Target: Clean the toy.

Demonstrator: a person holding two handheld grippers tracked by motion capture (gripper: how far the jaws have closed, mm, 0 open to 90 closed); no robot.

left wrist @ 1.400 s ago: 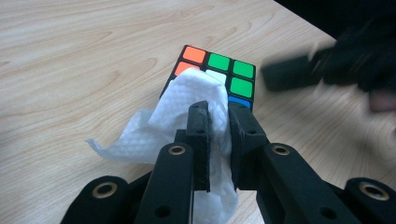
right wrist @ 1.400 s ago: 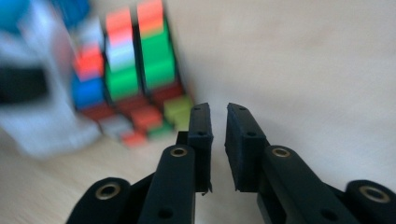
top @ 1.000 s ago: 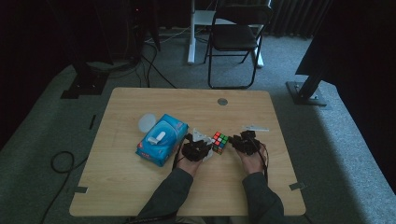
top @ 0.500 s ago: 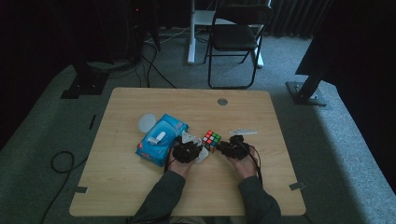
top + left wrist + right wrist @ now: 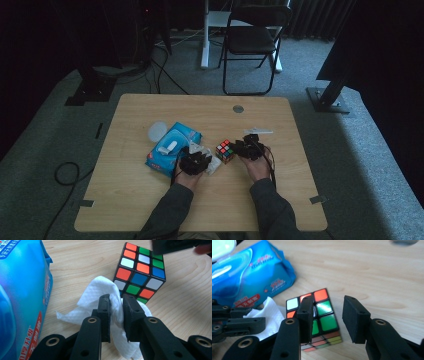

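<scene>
Both hands have moved nearer since earlier. Left gripper (image 5: 116, 306) jaws pinch a white wipe (image 5: 100, 290); right gripper (image 5: 325, 315) jaws are spread above the puzzle cube (image 5: 319, 315). Left on the counter (image 5: 150, 210) lies a blue wipes pack (image 5: 172, 145).

Tool (image 5: 325, 320) agape above cube (image 5: 314, 317), wipes pack (image 5: 249, 277) behind

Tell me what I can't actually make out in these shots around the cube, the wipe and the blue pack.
- Puzzle cube: in the right tool view, one black jaw covers part of its top face.
- White wipe: in the left tool view, the pinched part sits hidden between the jaws.
- Blue wipes pack: cut off by the left edge, print unreadable.
- Small white object beyond the right hand: too small in the high view to identify.
</scene>
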